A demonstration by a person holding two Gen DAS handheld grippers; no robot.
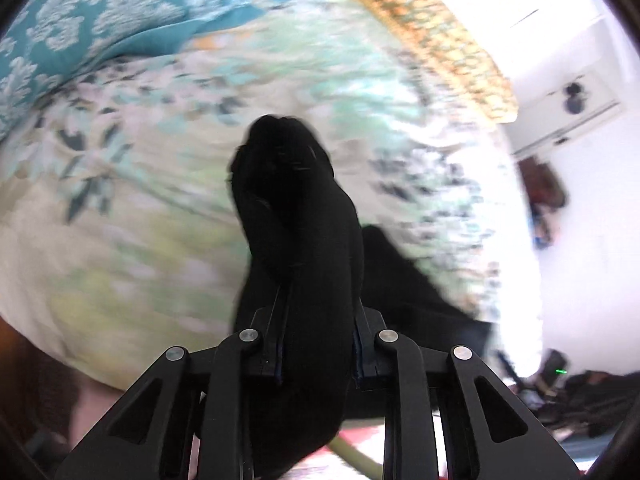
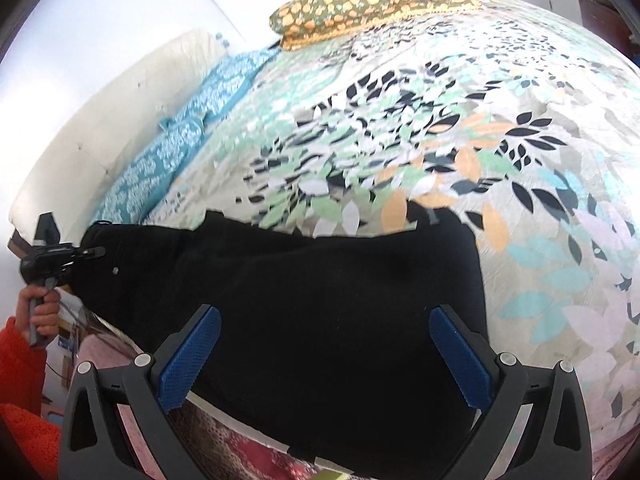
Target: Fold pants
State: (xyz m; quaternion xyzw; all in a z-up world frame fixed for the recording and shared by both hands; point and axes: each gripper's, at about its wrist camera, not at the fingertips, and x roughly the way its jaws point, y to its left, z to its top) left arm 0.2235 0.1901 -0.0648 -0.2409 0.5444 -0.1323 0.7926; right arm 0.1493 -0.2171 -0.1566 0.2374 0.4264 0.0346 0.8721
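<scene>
Left wrist view, blurred: left claw (image 1: 318,320) clamped on bunched black pants (image 2: 300,288) at the bed (image 2: 520,160) edge. Right claw (image 2: 324,344) stands wide, empty, over them. Risk: one-sided grip probably skews the fold, or cloth slips.

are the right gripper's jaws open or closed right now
Open. The right gripper has its blue pads wide apart above the black pants, pressing nothing.
</scene>
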